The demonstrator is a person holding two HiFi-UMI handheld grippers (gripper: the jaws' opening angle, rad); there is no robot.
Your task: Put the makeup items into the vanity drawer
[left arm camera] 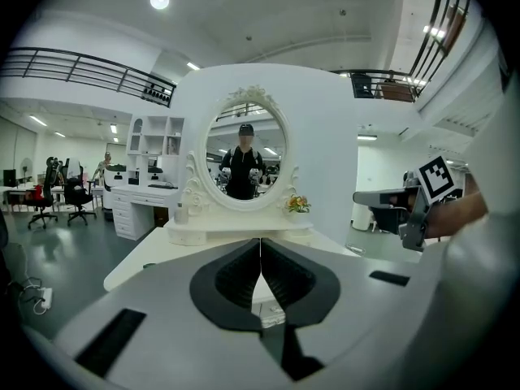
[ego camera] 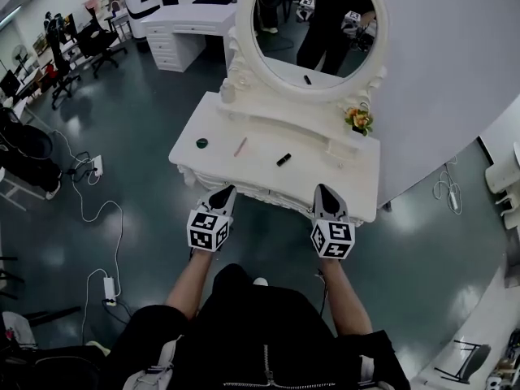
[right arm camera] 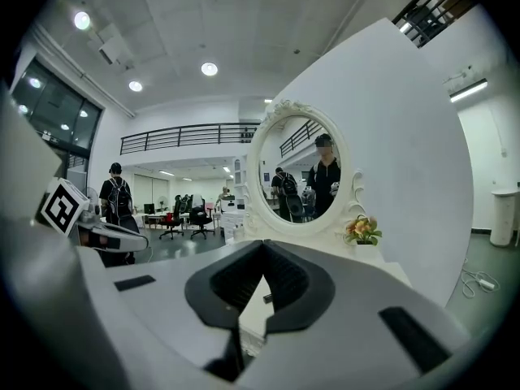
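Observation:
On the white vanity table (ego camera: 325,181) lie three makeup items: a round green compact (ego camera: 201,143) at the left, a thin pink pencil (ego camera: 240,146) beside it, and a black tube (ego camera: 283,159) near the middle. Both grippers hover just in front of the table's front edge, touching nothing. My left gripper (ego camera: 224,193) points at the left part of the front, its jaws pressed together and empty (left arm camera: 260,246). My right gripper (ego camera: 326,192) points at the right part, also shut and empty (right arm camera: 262,246). Below the right gripper's tips the black tube (right arm camera: 267,298) shows on the tabletop.
An oval mirror (ego camera: 313,23) in an ornate frame stands at the table's back, with a small flower pot (ego camera: 358,120) at its right foot. A white wall runs behind. Cables and a power strip (ego camera: 108,287) lie on the floor at left. Office chairs and desks stand far left.

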